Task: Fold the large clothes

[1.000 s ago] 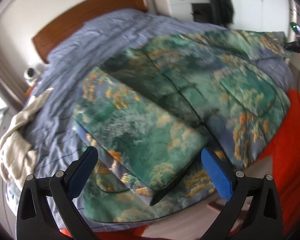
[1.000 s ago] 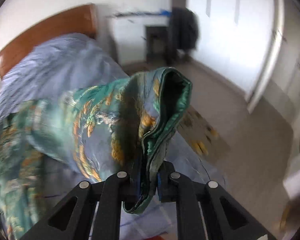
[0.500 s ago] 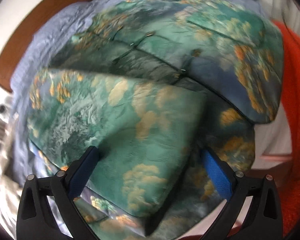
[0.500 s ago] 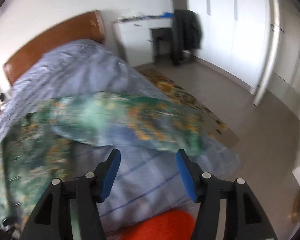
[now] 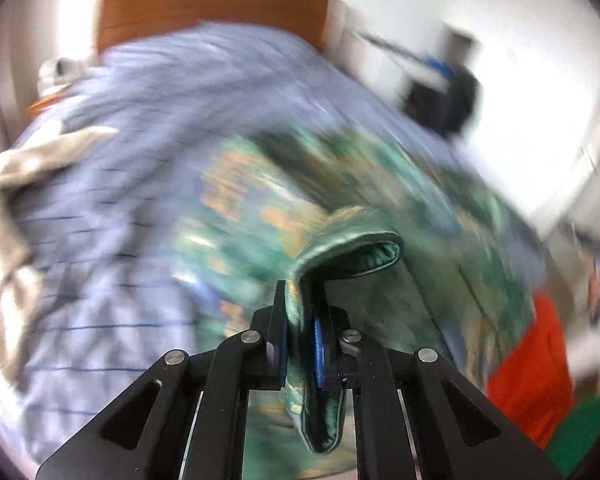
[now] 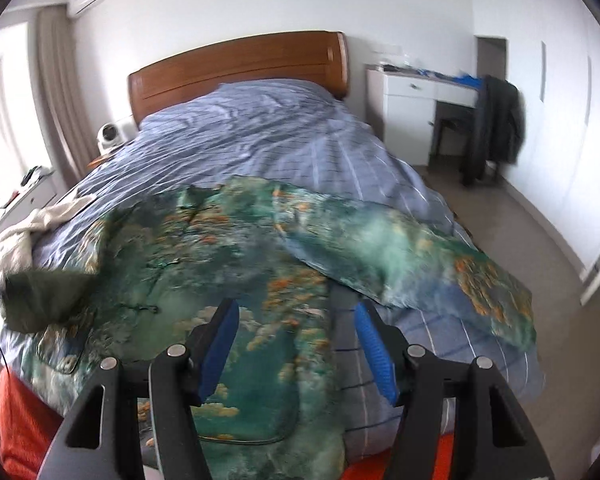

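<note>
Now left gripper [image 5: 302, 344] jaws clamp green patterned garment [image 6: 236, 264]; no containers visible.

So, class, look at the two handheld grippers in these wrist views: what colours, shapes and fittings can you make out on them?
Both the left gripper and the right gripper are matte black, built from angular linkage bars with triangular cut-outs and round silver pivot pins. Their fingers carry bright blue textured pads. No cables, markings or sleeves show.

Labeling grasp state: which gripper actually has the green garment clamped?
The left gripper: its jaws, which have just closed, pinch a fold of the green garment. The right gripper is open above it, nothing between the pads.
</note>
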A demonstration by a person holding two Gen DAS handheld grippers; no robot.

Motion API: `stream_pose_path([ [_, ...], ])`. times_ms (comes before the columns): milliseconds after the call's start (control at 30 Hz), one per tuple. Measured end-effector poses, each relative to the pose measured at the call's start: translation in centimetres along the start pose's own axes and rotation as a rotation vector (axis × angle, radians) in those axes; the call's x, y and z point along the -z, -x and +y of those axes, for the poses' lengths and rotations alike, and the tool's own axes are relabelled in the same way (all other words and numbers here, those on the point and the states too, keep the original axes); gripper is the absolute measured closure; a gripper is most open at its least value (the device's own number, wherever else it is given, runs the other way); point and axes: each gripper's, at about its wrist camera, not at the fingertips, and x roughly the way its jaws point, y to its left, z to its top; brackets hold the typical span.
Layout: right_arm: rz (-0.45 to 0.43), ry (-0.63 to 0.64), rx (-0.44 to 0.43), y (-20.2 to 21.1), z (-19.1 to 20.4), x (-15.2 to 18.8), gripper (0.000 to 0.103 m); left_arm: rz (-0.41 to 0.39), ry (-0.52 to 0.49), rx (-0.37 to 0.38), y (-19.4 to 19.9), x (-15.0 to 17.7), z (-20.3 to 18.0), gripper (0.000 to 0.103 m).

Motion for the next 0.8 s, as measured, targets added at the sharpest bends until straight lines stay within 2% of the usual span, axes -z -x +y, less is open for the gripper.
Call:
stream_pose_path([
  [100, -0.006, 0.034, -0.005, 0.2, 1.0, -0.2, 0.042, -0.08, 0.152, -0.14, 2.9, -0.9, 6.6, 0.091],
  [167, 0.0, 0.035, -0.014, 0.1, 1.2, -0.1, 0.042, -0.116, 0.258, -0.24, 4.5, -0.6, 11.4, 0.083],
  [267, 0.014, 0.035, -0.02, -0.4, 1.4, 0.1, 0.041, -0.136, 0.423, -0.384, 5.7, 0.8, 17.4, 0.077],
  [333, 0.025, 0.033, -0.018, -0.7, 1.3, 0.2, 0.042, -0.13, 0.496, -0.469, 6.0, 2.1, 19.8, 0.077],
  [400, 0.039, 0.026, -0.013, -0.9, 1.0, 0.4, 0.041, -0.118, 0.523, -0.508, 6.4, 3.4, 20.8, 0.076],
  [467, 0.054, 0.015, -0.002, -1.1, 0.2, 0.7, 0.041, -0.109, 0.544, -0.498, 6.2, 4.5, 20.6, 0.055],
  [500, 0.071, 0.007, 0.004, -1.4, -0.4, 1.0, 0.04, -0.097, 0.538, -0.474, 5.8, 5.3, 19.4, 0.049],
  [567, 0.12, -0.008, 0.006, -2.1, -1.7, 1.6, 0.033, -0.068, 0.504, -0.427, 5.6, 6.1, 17.9, 0.03],
  [667, 0.24, -0.043, -0.004, -4.3, -4.0, 3.4, 0.033, 0.05, 0.408, -0.235, 2.4, 7.3, 12.5, 0.022],
  [733, 0.345, -0.078, -0.033, -6.2, -5.9, 5.3, 0.033, 0.125, 0.353, -0.133, -0.3, 8.1, 9.4, 0.019],
  [800, 0.411, -0.097, -0.062, -7.6, -7.2, 6.8, 0.033, 0.213, 0.287, -0.054, -3.7, 9.2, 6.2, 0.019],
])
